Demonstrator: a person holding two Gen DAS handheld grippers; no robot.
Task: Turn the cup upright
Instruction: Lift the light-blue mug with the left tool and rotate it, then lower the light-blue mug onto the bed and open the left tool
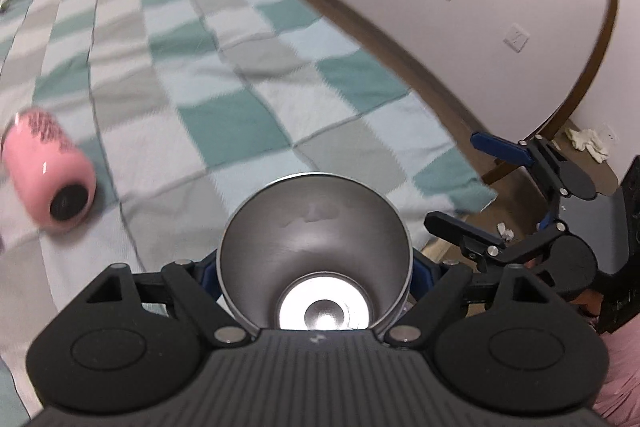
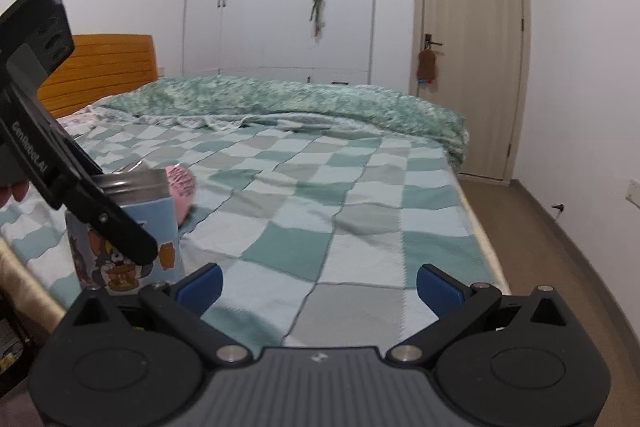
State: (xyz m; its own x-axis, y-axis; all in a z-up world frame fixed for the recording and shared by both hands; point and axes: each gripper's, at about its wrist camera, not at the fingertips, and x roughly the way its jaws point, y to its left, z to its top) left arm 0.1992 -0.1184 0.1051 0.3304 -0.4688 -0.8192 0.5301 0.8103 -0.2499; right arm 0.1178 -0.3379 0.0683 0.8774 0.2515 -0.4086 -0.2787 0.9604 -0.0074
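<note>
A: Okay, where was the cup (image 1: 316,259)?

B: In the left tool (image 1: 316,273), held between both pads at mid-body, mouth toward that camera. You looked straight down the steel inside to the shiny bottom. From the right wrist view it stood mouth-up at the near-left corner of the bed (image 2: 360,195), blue cartoon sleeve outside, steel rim on top. Whether its base touched the blanket, couldn't tell.

A: Right tool (image 2: 318,287)?

B: Spread wide, nothing in it, well apart from the cup.

A: Handling?

B: Judged a rigid steel tumbler, light when empty, not fragile. The printed sleeve looked smooth, so probably slick under the pads. The body tapers toward the base, so a squeeze low down could let it slide. Mid-body below the rim seemed the safe hold, and that's where the pads sat.

A: Anything else?

B: A pink cup (image 1: 48,171) lay on its side on the checked blanket, dark end toward the left camera, blurred. Soft bedding, so a tall cup could tip on release.
</note>
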